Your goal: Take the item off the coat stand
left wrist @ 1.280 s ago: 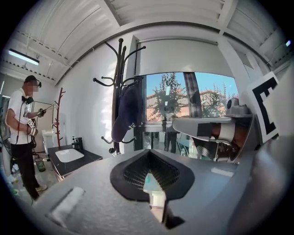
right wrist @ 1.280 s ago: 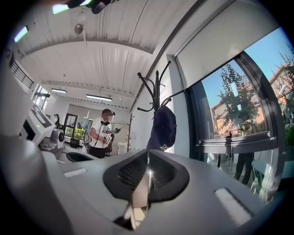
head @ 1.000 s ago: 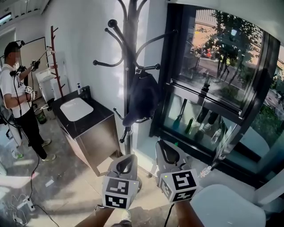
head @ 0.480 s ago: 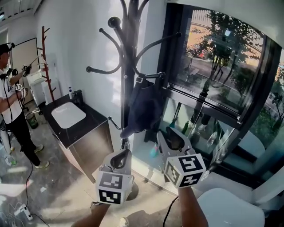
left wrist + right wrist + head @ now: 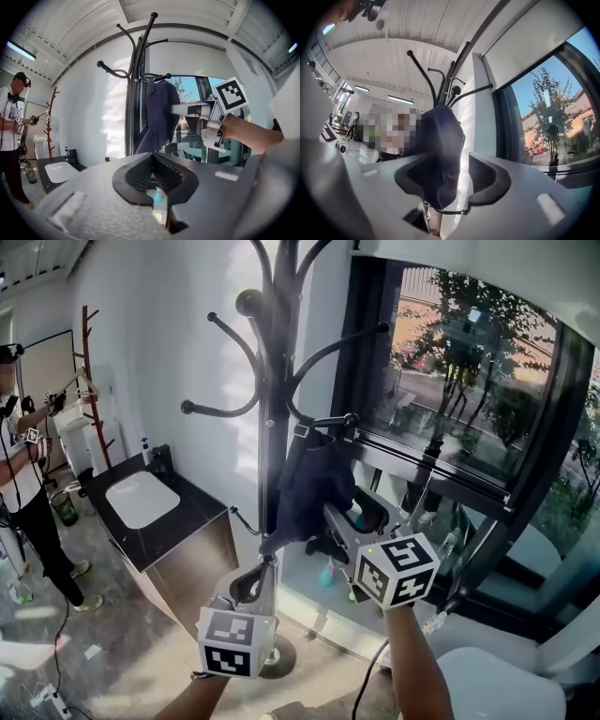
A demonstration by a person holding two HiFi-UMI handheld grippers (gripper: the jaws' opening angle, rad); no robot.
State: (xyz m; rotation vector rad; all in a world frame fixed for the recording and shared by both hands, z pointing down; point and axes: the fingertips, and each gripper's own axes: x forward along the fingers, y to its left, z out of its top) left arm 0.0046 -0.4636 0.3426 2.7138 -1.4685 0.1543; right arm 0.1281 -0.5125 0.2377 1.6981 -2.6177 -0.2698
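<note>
A black coat stand [image 5: 277,381] rises by the window, and a dark navy cloth item [image 5: 315,479] hangs from one of its hooks. My right gripper [image 5: 339,519] is raised to the item's lower part; its jaws are opening and the cloth [image 5: 440,150] hangs between them, with a gap at the right pad. In the right gripper view the right gripper [image 5: 452,176] straddles the fabric. My left gripper [image 5: 251,585] sits lower, near the stand's pole, shut and empty. The left gripper view shows the left gripper [image 5: 152,171] below the item [image 5: 161,112].
A black cabinet [image 5: 187,531] with a white basin stands left of the stand. A large window [image 5: 469,390] fills the right. A white seat [image 5: 502,690] is at the bottom right. A person [image 5: 21,484] stands far left beside a red rack [image 5: 86,362].
My right gripper has risen and moved forward to the hanging item, and its jaws have opened around the cloth. The left gripper has stayed low, shut.
</note>
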